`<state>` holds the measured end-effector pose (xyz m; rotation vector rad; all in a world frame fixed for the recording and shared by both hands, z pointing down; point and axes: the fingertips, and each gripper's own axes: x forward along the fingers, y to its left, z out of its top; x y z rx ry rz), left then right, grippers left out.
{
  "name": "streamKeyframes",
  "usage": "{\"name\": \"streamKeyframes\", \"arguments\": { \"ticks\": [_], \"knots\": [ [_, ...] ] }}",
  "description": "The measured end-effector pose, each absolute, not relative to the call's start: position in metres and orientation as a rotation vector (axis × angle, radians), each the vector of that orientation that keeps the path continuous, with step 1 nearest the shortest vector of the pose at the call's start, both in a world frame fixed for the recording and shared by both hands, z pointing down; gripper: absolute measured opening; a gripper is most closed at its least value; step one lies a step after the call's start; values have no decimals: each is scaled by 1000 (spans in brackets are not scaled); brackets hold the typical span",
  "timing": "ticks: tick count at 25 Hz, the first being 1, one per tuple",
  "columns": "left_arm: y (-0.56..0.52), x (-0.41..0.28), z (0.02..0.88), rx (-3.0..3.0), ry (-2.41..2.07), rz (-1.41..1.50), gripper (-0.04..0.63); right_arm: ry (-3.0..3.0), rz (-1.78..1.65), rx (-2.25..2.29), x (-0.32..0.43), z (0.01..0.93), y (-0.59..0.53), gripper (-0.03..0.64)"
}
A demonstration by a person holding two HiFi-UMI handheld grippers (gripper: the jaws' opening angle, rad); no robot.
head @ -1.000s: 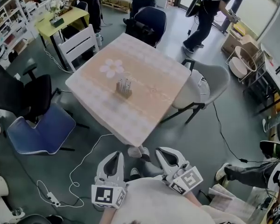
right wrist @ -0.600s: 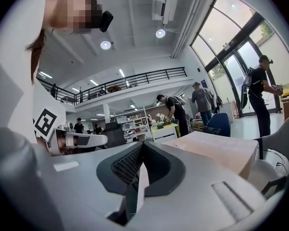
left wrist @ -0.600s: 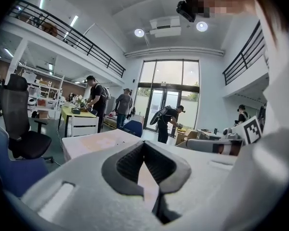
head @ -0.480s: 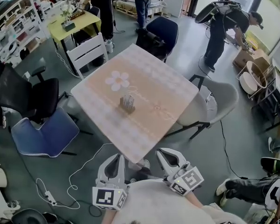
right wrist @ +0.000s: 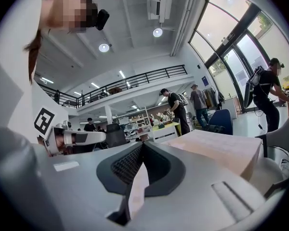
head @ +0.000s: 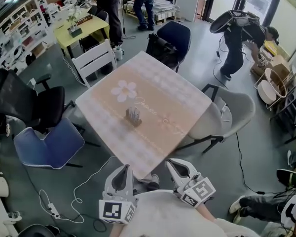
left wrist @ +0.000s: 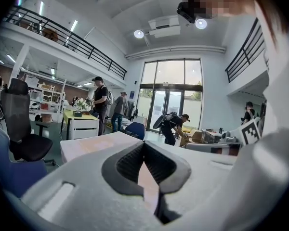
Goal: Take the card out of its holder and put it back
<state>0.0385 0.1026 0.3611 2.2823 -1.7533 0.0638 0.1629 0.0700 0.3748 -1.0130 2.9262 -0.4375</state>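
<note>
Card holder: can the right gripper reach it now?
Probably not yet. The right gripper, shut, hangs short of the table; the card holder stands at its middle. Nothing blocks the way.

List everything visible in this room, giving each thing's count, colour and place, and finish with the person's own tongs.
table: one, pink-beige cloth with a white flower, centre
card holder: one, grey-brown, near the table's middle
office chair: one, black, left of the table
blue chair: one, blue, near left
white chair: one, white, far left corner
navy chair: one, dark blue, far side
grey chair: one, grey, right side
yellow table: one, yellow, far left
power strip: one, white, floor, lower left
bending person: one, dark clothes, far right
left tongs: one, white, shut, empty, bottom
right tongs: one, white, shut, empty, bottom
</note>
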Motion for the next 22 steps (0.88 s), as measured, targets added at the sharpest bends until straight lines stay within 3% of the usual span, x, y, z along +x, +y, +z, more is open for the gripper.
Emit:
{"name": "streamKeyframes", "arguments": {
  "ticks": [22],
  "knots": [
    [48, 0, 357, 2335, -1653, 41, 0, 2885, -438, -1105, 121, 368, 24, -5]
  ]
}}
